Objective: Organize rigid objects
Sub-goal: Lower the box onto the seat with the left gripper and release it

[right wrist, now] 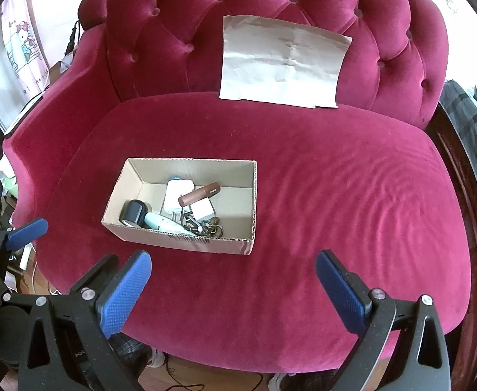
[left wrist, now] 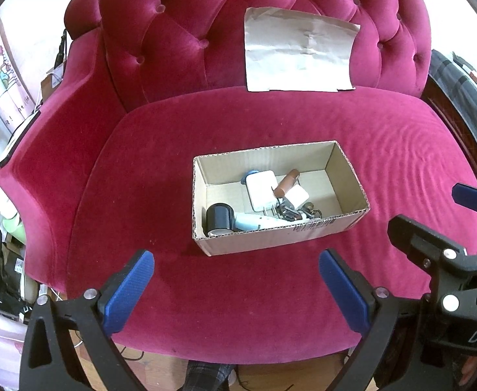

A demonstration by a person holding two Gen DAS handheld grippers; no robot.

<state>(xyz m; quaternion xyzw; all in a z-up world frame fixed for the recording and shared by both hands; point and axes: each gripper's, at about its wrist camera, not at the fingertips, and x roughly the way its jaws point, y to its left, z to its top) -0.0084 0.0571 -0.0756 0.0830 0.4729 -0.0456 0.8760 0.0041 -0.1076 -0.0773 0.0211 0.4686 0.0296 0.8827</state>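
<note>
both tongs, left gripper and right gripper, hang open and empty near the box on the sofa; a paper sheet leans far behind.

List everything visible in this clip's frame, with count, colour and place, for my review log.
armchair: 1, crimson velvet, tufted back, fills both views
cardboard box: 1, brown, open-topped, on the seat cushion
paper sheet: 1, pale grey-beige, creased, leaning on the backrest
black cylinder: 1, black, left end of the box
white chargers: 2, white, middle of the box
brown tube: 1, brown, lying across the chargers
pale blue tube: 1, light blue and white, by the box's near wall
keys: 1 bunch, dark metal, by the near wall
left gripper: 1, black with blue pads, open, empty
right gripper: 1, black with blue pads, open, empty
</note>
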